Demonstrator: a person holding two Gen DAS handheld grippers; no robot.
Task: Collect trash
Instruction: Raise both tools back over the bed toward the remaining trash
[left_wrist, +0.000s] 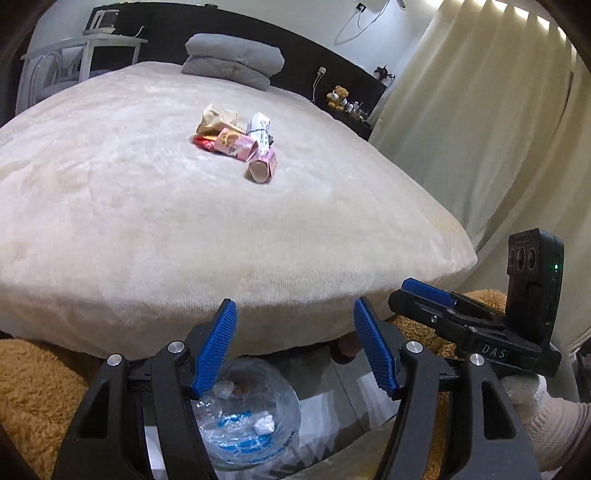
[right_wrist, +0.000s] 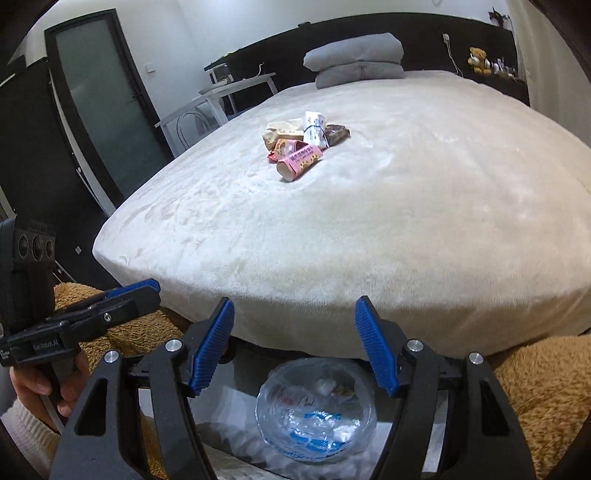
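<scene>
A small heap of trash lies in the middle of the cream bed: a pink carton nearest me, a second pink packet, a crumpled tan paper bag, a white wrapper and a red wrapper. The right wrist view shows the same pink carton and white wrapper. My left gripper is open and empty at the bed's near edge. My right gripper is open and empty too. A clear bin lined with a plastic bag, with scraps inside, sits on the floor below both grippers.
Grey pillows are stacked at the head of the bed. A brown fluffy rug covers the floor around the bin. Curtains hang on the right, a white desk stands far left. The right gripper body is beside my left one.
</scene>
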